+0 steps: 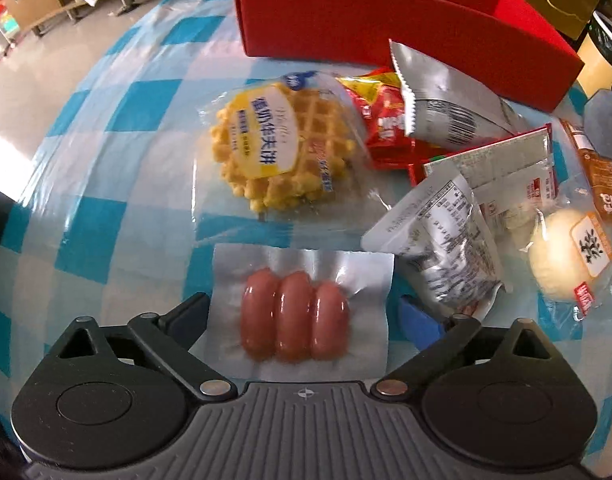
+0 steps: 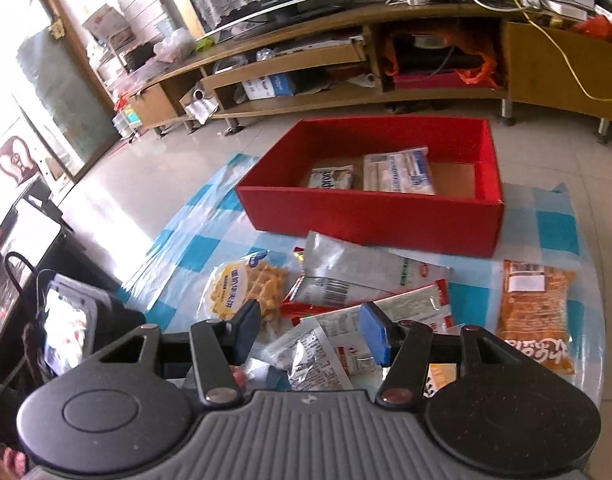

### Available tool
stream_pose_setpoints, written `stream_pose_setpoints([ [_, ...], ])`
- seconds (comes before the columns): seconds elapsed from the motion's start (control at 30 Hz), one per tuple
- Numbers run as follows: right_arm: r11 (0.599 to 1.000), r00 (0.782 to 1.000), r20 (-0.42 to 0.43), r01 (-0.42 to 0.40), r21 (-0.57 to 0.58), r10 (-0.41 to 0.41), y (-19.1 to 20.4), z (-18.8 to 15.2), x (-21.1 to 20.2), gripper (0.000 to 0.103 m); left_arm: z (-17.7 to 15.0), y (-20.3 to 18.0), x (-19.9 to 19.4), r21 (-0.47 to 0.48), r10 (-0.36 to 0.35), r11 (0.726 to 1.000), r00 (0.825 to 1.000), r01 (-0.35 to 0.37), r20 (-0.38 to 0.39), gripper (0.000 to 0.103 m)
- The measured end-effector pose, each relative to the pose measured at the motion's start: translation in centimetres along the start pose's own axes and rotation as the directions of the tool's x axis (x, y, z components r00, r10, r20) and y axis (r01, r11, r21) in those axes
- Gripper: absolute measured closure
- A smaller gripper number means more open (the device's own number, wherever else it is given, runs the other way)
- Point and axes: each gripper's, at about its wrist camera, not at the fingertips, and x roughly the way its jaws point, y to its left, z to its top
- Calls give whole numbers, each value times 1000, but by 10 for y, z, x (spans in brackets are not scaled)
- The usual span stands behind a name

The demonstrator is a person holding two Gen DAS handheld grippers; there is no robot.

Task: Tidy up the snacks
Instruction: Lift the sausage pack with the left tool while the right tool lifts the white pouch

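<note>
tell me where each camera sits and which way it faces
Left wrist: on the left gripper, looking steeply down at a clear vacuum pack of three pink sausages between its open black fingers.
Right wrist: on the right gripper, angled down across the snack pile toward the open red cardboard box; its own fingers show.
Shared: red box, yellow waffle pack, blue checked tablecloth.

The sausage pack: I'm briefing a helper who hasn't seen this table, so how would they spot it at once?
Start at the red box on the blue-checked cloth. Come past the waffle towards the near edge. The sausage pack lies flat between the left gripper's open jaws: the only clear pouch showing three pink sausages side by side.
</note>
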Motion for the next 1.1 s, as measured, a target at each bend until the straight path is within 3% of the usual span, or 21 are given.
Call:
stream_pose_setpoints([
  [0.2, 1000, 995, -99, 12, -23, -14, -3, -12, 16, 51, -6, -9, -11, 76, 29, 997, 998, -33, 50, 15],
  [0.27, 999, 993, -121, 9, -46, -15, 0, -17, 22, 51, -5, -4, -19, 57, -6, 998, 998, 3, 59, 22],
  [0.57, 991, 973, -227, 20, -133, -50, 11, -35, 62, 49, -1, 50, -29, -97, -95, 990, 995, 99, 42, 31],
  [0.7, 986, 965, -257, 5, -166, -49, 20, -37, 80, 43, -1, 64, -33, -130, -116, 984, 992, 121, 46, 32],
  [0.77, 979, 961, -266, 19, -202, -74, 26, -40, 88, 33, -1, 68, -32, -145, -127, 981, 991, 132, 44, 32],
  [0.9, 971, 962, -252, 44, -233, -104, 30, -46, 98, 30, 1, 67, -28, -141, -122, 982, 992, 126, 37, 32],
  [0.97, 968, 962, -238, 76, -238, -134, 31, -47, 96, 38, 2, 64, -29, -133, -130, 982, 991, 134, 35, 32],
  [1.0, 965, 962, -228, 95, -246, -153, 30, -47, 94, 50, 2, 63, -29, -136, -139, 981, 990, 142, 33, 32],
  [1.03, 965, 963, -223, 98, -243, -154, 28, -47, 91, 56, 1, 64, -30, -135, -144, 980, 989, 147, 32, 32],
  [1.1, 982, 967, -231, 62, -178, -103, 19, -45, 84, 59, 2, 63, -32, -131, -151, 979, 988, 154, 37, 32],
])
